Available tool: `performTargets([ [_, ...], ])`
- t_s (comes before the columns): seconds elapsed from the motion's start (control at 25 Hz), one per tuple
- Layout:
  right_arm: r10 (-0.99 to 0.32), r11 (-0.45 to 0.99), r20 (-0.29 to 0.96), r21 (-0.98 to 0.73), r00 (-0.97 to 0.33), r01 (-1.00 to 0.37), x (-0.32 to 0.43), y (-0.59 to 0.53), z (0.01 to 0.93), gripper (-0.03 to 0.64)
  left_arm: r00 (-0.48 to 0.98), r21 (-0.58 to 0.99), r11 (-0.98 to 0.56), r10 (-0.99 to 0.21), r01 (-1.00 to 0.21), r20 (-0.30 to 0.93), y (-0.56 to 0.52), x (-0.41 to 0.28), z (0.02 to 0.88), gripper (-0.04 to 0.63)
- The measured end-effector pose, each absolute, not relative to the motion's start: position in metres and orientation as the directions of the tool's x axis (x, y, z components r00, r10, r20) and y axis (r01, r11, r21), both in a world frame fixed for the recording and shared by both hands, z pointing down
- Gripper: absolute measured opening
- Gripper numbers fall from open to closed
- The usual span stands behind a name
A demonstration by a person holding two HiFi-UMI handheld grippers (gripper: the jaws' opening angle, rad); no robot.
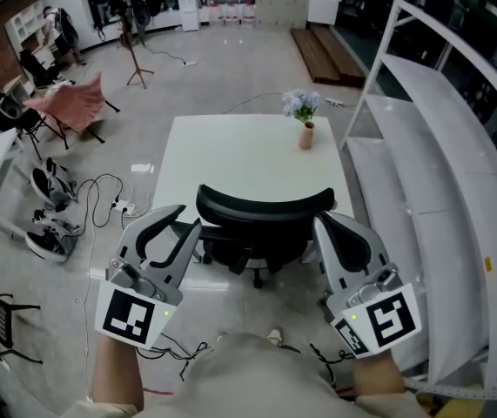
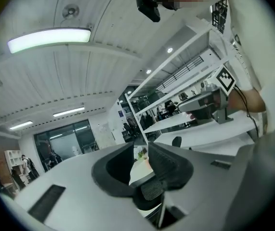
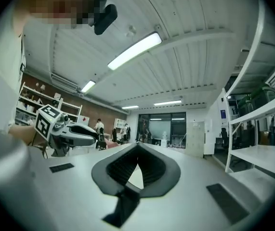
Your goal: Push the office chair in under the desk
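Note:
A black office chair (image 1: 265,207) stands at the near edge of the white desk (image 1: 248,159), its curved backrest towards me and its seat partly under the top. My left gripper (image 1: 189,218) is held up at the left of the backrest, apart from it, jaws open with nothing between them. My right gripper (image 1: 319,223) is held up at the right of the backrest, shut and empty. In the left gripper view the left gripper (image 2: 139,148) shows a gap between its pads. In the right gripper view the right gripper (image 3: 138,146) has its tips together.
A small vase of flowers (image 1: 305,116) stands on the desk's far right. White shelving (image 1: 439,146) runs close along the right. Cables and a power strip (image 1: 113,203) and shoes (image 1: 52,233) lie on the floor at left. A pink chair (image 1: 70,103) stands further back.

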State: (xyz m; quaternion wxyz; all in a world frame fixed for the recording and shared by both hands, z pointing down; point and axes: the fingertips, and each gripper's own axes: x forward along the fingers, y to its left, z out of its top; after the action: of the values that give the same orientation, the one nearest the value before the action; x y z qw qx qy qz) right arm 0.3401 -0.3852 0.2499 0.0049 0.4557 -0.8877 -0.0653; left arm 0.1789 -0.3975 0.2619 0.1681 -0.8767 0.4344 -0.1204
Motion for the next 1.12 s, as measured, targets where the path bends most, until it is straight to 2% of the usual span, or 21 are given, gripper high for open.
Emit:
performTargets([
  [0.24, -0.798, 0.589, -0.078, 0.110, -0.598, -0.800, 0.328, -0.372, 0.249, 0.006, 0.565, -0.360, -0.548, -0.822, -0.755, 0.066, -0.389, 0.173, 0.269, 0.075],
  [0.48, -0.803, 0.593, 0.003, 0.114, -0.596, -0.797, 0.328, -0.374, 0.281, 0.006, 0.585, -0.404, -0.573, -0.804, -0.713, 0.108, -0.383, 0.183, 0.295, 0.054],
  [0.76, -0.787, 0.617, 0.103, 0.092, -0.609, -0.782, 0.321, -0.376, 0.324, 0.006, 0.589, -0.292, -0.598, -0.798, -0.746, 0.130, -0.383, 0.186, 0.329, 0.009],
  [0.92, -0.777, 0.626, 0.128, 0.062, -0.616, -0.777, 0.320, -0.375, 0.336, 0.006, 0.571, -0.257, -0.601, -0.800, -0.757, 0.186, -0.384, 0.184, 0.349, 0.008],
  [1.12, -0.774, 0.630, 0.132, 0.069, -0.619, -0.773, 0.318, -0.374, 0.339, 0.006, 0.568, -0.257, -0.598, -0.802, -0.759, 0.187, -0.385, 0.185, 0.352, 0.008],
])
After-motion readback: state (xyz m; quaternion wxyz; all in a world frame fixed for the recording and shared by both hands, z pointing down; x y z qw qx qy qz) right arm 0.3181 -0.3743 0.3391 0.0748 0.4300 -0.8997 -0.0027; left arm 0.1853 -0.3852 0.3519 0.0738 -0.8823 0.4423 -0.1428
